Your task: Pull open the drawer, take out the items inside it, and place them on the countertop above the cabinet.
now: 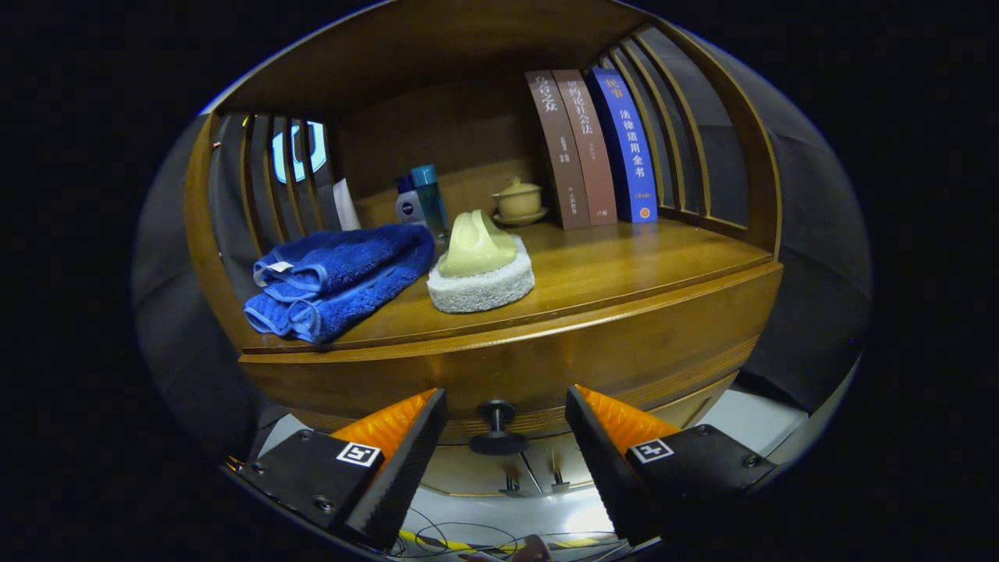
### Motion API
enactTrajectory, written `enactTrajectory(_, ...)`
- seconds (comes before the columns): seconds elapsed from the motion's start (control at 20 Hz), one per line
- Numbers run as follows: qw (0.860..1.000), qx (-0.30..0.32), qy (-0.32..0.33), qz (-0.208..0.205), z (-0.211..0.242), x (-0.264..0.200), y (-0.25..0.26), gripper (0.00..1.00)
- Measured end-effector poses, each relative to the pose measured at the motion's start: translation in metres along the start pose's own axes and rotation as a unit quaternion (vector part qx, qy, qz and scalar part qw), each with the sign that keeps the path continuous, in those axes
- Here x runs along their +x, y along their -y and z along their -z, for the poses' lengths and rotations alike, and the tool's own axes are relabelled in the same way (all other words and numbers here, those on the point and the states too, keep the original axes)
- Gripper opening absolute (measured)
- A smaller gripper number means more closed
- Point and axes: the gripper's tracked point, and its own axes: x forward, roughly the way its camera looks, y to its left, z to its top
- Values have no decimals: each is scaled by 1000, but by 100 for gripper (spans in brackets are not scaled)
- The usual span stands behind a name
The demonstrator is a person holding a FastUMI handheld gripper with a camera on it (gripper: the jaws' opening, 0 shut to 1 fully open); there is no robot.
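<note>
Gripper view. The gripper (499,410) is seen at the lower centre of the frame with its fingers spread apart and nothing held; the dark drawer knob (497,429) lies between them, touched by neither. The drawer (546,367) appears closed beneath the countertop (624,265). On the countertop, centre left, a folded blue towel (335,277) is placed just beside a white sponge with a pale yellow handle (480,269). Behind these, bottles (421,201) and a lidded cup on a saucer (518,201) are shown; three upright books (597,152) stand at upper right.
</note>
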Motion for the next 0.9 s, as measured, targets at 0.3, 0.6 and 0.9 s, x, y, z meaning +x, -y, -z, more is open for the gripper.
enactTrajectory(0.3,999,-17,32,-15,-41,-48,-13,100)
enactTrajectory(0.6,993,-29,110,-31,-114,-122,-25,99)
enactTrajectory(0.9,984,-44,166,-39,-151,-182,-27,99)
